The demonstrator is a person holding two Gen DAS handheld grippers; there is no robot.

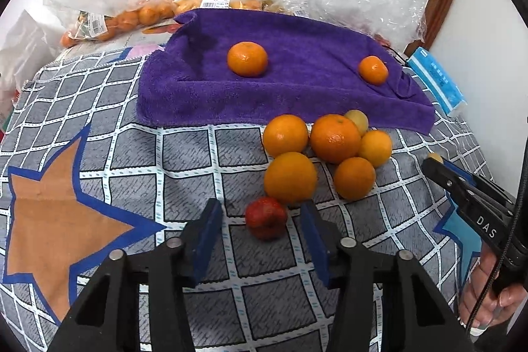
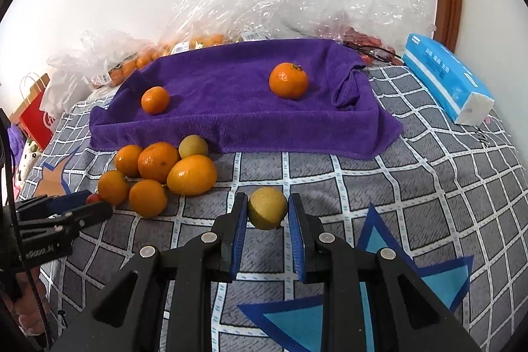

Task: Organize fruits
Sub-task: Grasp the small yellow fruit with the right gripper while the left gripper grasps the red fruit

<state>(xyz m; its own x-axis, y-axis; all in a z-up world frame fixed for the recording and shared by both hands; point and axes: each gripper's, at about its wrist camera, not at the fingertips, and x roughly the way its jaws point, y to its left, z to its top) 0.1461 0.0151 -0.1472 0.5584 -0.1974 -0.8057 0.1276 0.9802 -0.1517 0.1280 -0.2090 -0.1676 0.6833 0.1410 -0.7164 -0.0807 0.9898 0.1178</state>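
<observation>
A small red fruit (image 1: 266,217) lies on the checked cloth between the blue pads of my left gripper (image 1: 262,216); a gap shows on each side, so the gripper is open. Just beyond it is a pile of several oranges (image 1: 335,137) with a pale yellow fruit at its back. A purple towel (image 1: 297,88) over a raised base carries two mandarins (image 1: 247,59) (image 1: 373,70). My right gripper (image 2: 268,203) is shut on a yellow round fruit (image 2: 267,211), held above the cloth to the right of the pile (image 2: 158,162) and in front of the towel (image 2: 231,114).
Clear plastic bags of mandarins (image 1: 132,15) line the wall behind the towel. A blue tissue pack (image 2: 445,78) lies at the right, and a red paper bag (image 2: 36,117) stands at the far left. A person's hand (image 1: 488,296) holds the right gripper.
</observation>
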